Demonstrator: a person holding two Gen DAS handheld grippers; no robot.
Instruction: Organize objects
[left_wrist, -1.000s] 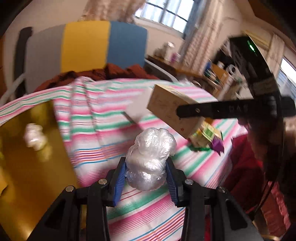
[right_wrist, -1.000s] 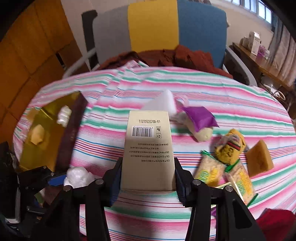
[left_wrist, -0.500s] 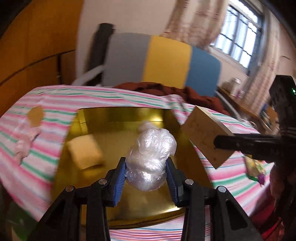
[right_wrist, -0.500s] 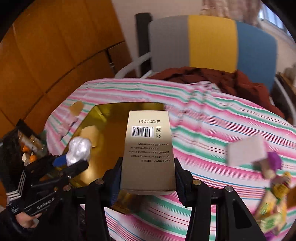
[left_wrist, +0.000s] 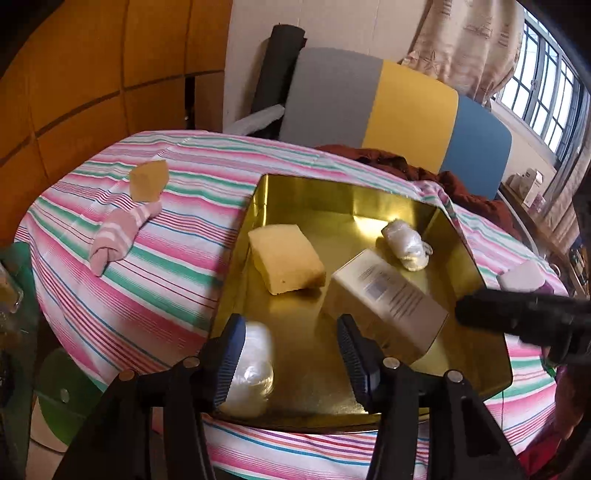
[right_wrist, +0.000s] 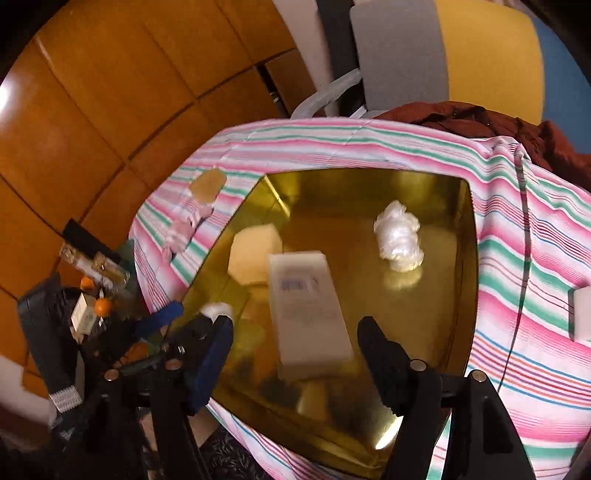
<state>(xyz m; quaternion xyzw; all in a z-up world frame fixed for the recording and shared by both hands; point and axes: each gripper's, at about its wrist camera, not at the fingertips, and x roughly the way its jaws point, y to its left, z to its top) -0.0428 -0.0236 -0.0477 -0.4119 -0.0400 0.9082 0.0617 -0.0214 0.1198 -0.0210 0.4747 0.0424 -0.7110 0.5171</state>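
From the left wrist, the left tool (left_wrist: 291, 358) tilts down over the near end of the gold tray (left_wrist: 476, 273) on the striped tabletop (left_wrist: 147, 266). Its jaws have just been opening and stand moderately apart. A crumpled plastic ball (left_wrist: 249, 369) lies against the inner face of the left blue pad, clear of the right pad, so nothing is clamped. Beyond the tips, inside the tray, sit a yellow sponge (left_wrist: 286, 262), a second plastic wad (left_wrist: 406, 245) at the far side, and a beige box (left_wrist: 388, 302) with a barcode, tilted, just off the right pad. The right tool's dark finger (left_wrist: 517, 314) reaches in from the right, near the box's end. A rolled pink sock (left_wrist: 118, 232) and a tan piece (left_wrist: 149, 179) lie on the cloth left of the tray.

From the right wrist, the right tool (right_wrist: 295, 343) angles down over the same tray (right_wrist: 467, 258). Its jaws have just been opening and stand wide. The box (right_wrist: 306, 306) lies between them, blurred, with a gap on each side; whether it rests on the tray floor I cannot tell. The left tool (right_wrist: 184, 314) shows at lower left with its plastic ball (right_wrist: 218, 309).
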